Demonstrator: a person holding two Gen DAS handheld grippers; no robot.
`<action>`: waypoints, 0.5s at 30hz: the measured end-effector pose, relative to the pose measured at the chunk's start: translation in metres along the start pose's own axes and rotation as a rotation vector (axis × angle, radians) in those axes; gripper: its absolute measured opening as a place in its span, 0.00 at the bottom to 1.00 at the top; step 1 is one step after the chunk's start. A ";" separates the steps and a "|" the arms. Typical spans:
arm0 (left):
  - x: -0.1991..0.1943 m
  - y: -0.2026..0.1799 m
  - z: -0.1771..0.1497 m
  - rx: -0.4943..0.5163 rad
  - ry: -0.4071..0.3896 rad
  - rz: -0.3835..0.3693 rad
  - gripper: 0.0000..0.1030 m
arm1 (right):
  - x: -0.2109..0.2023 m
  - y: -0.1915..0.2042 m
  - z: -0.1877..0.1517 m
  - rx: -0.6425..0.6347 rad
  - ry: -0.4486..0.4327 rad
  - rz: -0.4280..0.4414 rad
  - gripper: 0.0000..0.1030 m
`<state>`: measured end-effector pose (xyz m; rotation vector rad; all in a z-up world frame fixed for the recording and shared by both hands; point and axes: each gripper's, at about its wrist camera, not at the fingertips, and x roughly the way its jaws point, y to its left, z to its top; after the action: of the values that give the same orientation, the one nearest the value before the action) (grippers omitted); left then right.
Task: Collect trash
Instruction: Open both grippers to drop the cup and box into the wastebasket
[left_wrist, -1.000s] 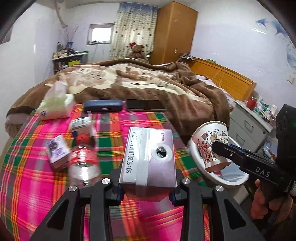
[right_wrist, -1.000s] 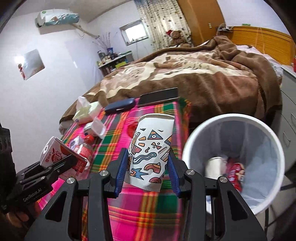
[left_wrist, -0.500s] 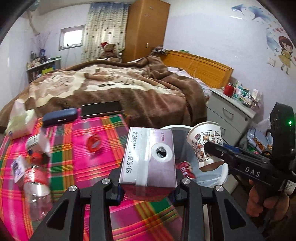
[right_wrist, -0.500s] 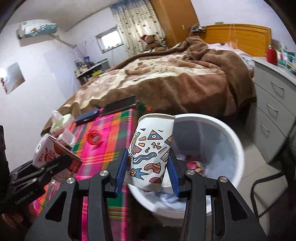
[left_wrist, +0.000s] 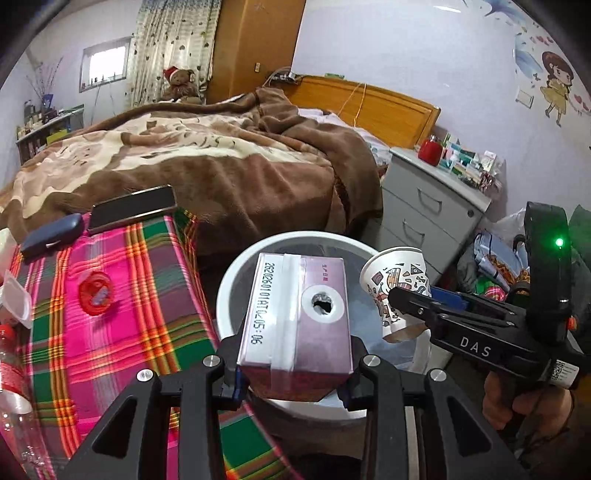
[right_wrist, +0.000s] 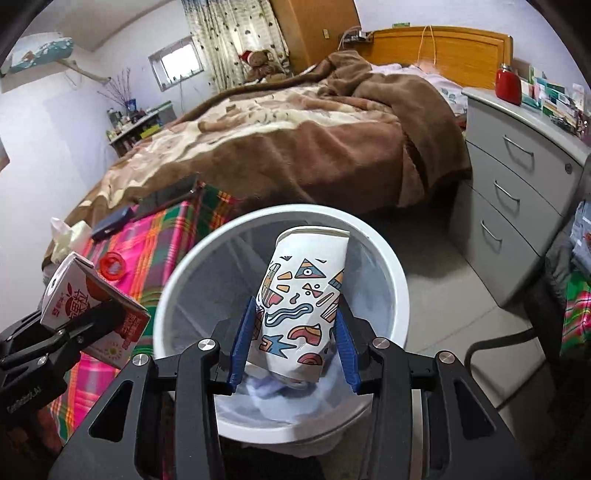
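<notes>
A drink carton with a punched straw hole sits clamped in my left gripper, which is shut on it over the white trash bin. The same carton shows at the left of the right wrist view, held by the left gripper at the bin's edge. My right gripper is shut on a squashed patterned paper cup directly above the bin's mouth. From the left wrist view the cup hangs in the right gripper over the bin's right rim. Crumpled trash lies inside the bin.
A table with a pink plaid cloth stands left of the bin, bearing a red lid, a dark case, a black phone and a plastic bottle. A bed with a brown blanket lies behind, grey drawers to the right.
Both grippers have swung right from over the table to over the trash bin, carrying the carton and the cup. The bin now fills the middle of both views.
</notes>
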<state>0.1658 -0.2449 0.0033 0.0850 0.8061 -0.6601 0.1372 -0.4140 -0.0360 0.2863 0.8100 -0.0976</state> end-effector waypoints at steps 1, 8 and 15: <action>0.003 -0.002 0.000 0.004 0.002 -0.001 0.35 | 0.000 -0.001 0.000 -0.003 0.003 -0.001 0.43; 0.021 -0.003 0.003 -0.010 0.034 -0.011 0.40 | 0.009 -0.008 -0.001 -0.015 0.045 -0.010 0.43; 0.018 0.001 0.001 -0.026 0.022 -0.015 0.52 | 0.008 -0.011 -0.001 -0.007 0.043 -0.016 0.57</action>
<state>0.1764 -0.2536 -0.0083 0.0627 0.8373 -0.6634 0.1397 -0.4240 -0.0449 0.2758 0.8556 -0.1040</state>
